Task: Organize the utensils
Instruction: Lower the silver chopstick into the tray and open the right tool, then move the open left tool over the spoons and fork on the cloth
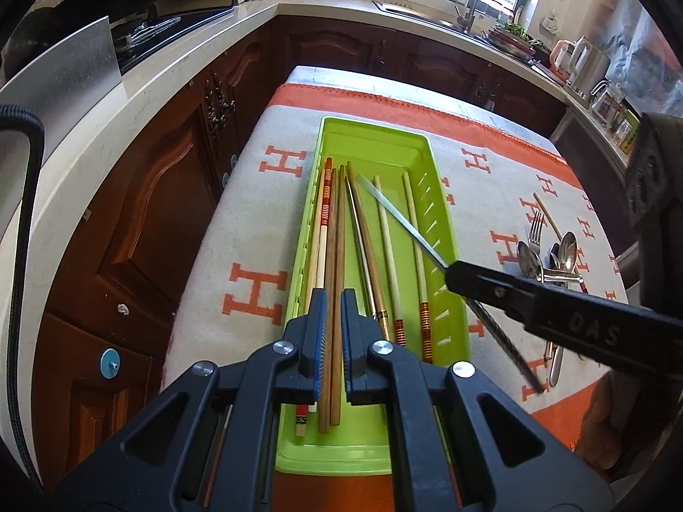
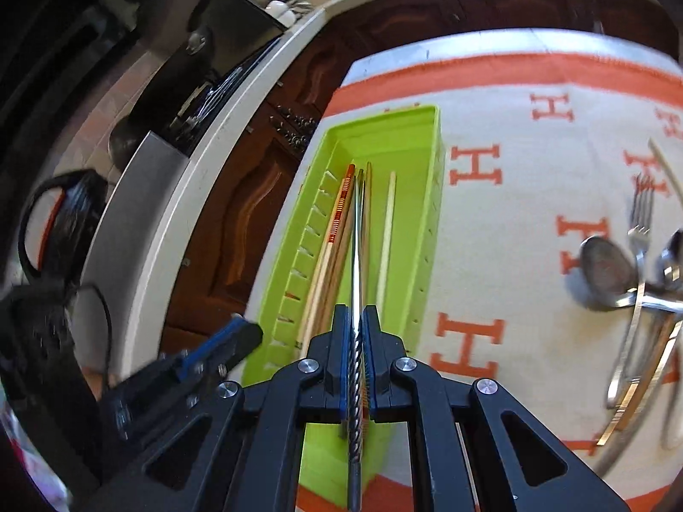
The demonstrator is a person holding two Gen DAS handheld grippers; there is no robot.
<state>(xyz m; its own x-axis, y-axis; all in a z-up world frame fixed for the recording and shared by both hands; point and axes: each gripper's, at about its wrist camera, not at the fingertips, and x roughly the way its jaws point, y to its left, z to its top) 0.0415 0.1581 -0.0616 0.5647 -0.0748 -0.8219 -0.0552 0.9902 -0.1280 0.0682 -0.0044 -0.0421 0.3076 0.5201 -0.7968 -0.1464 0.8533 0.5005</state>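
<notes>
Left wrist view: a lime-green tray point(image 1: 375, 145) lies lengthwise on the desk point(image 1: 256, 196), which is covered by a white cloth with orange H letters and an orange border. In the tray lie wooden and pale chopsticks point(image 1: 337, 256), some with orange-banded ends. The left tool point(image 1: 335, 298) hangs over the tray's near end, its jaws nearly together with nothing gripped. The right tool point(image 1: 454, 275) comes in from the right, clamped on a metal chopstick point(image 1: 401, 222) whose far end slants over the tray. On the cloth to the right lies a heap of spoons and a fork point(image 1: 548, 251). Dark wooden cabinets, a pale countertop, a sink with a tap and a window ring the desk.

Right wrist view: the right tool point(image 2: 357, 320) pinches the metal chopstick point(image 2: 356, 256) between its pads, the stick pointing along the tray point(image 2: 431, 179) over the chopsticks point(image 2: 337, 230) inside. The left tool point(image 2: 239, 335) shows at lower left. The cutlery point(image 2: 631, 273) is blurred at right.
</notes>
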